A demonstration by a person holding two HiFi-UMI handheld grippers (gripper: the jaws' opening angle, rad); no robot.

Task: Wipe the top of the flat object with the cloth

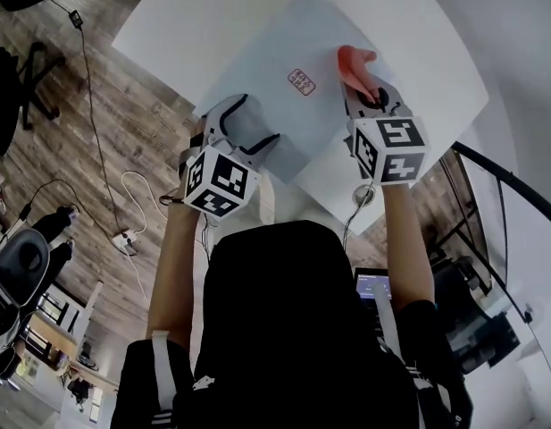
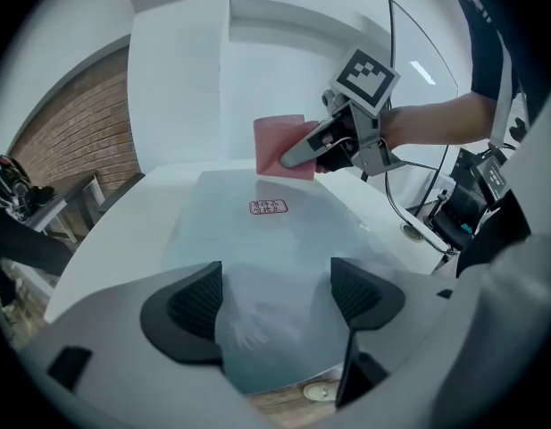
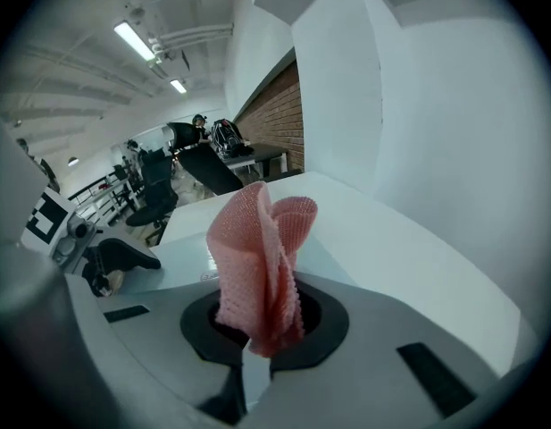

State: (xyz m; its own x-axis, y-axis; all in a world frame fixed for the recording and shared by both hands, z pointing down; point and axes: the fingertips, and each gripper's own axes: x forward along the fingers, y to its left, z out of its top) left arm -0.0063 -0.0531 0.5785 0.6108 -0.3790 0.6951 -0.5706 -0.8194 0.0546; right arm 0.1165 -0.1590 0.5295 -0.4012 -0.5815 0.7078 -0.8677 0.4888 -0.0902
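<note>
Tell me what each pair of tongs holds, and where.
Right tongs pinch the pink cloth by its bunched lower end. Left tongs stand open, holding nothing.

We see a white tabletop over a wood-plank floor, with a power strip lying on that floor. A brick wall stands beyond the tabletop.

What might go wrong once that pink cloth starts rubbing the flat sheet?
The left tool is open at the near corner of the flat sheet, not gripping it, and that corner seems to overhang the table; wiping might slide the sheet. The pink cloth is pinched in a bunch by the right tool, so it may tug loose, or the tool itself could scrape the sheet.
</note>
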